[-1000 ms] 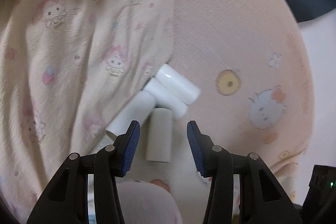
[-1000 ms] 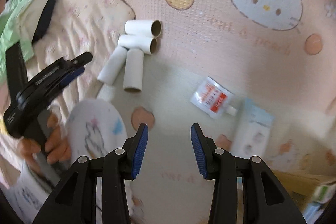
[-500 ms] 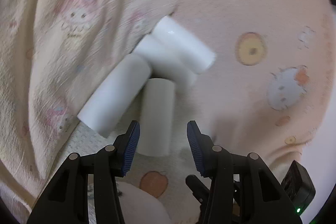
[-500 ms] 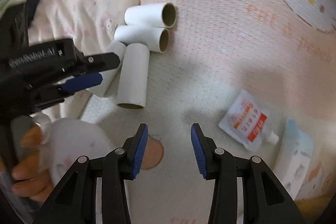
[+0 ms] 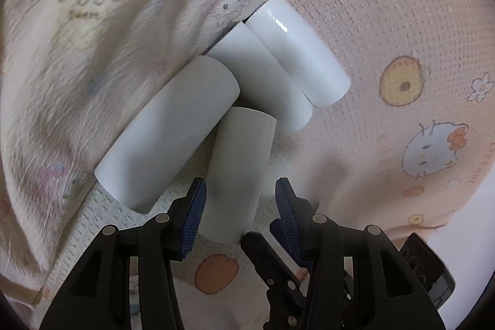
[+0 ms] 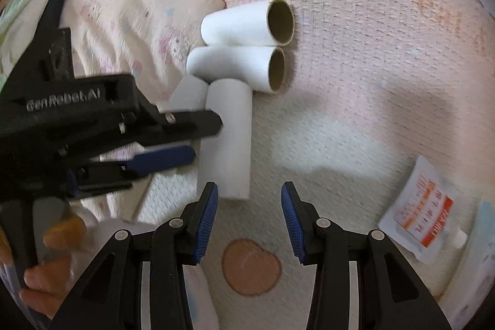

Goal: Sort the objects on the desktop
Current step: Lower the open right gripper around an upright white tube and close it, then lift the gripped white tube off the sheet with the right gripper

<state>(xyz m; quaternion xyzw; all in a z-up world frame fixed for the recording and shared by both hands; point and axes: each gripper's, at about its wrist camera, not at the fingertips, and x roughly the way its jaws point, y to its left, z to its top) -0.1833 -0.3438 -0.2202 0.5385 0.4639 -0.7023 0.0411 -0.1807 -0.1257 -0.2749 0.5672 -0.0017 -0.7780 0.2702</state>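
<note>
Pink cartoon bedding [image 6: 386,57] holds a sachet [image 6: 420,215] only the right view shows; both hand-held grippers gape empty.

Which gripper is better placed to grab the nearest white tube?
Probably the left gripper: its open jaws already straddle the near end of the tube. The right gripper is open too, but the tube end lies ahead, left of its gap.

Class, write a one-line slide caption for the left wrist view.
Open left hand-held gripper straddling the nearest of four white cardboard tubes on a cartoon-print mat.
</note>
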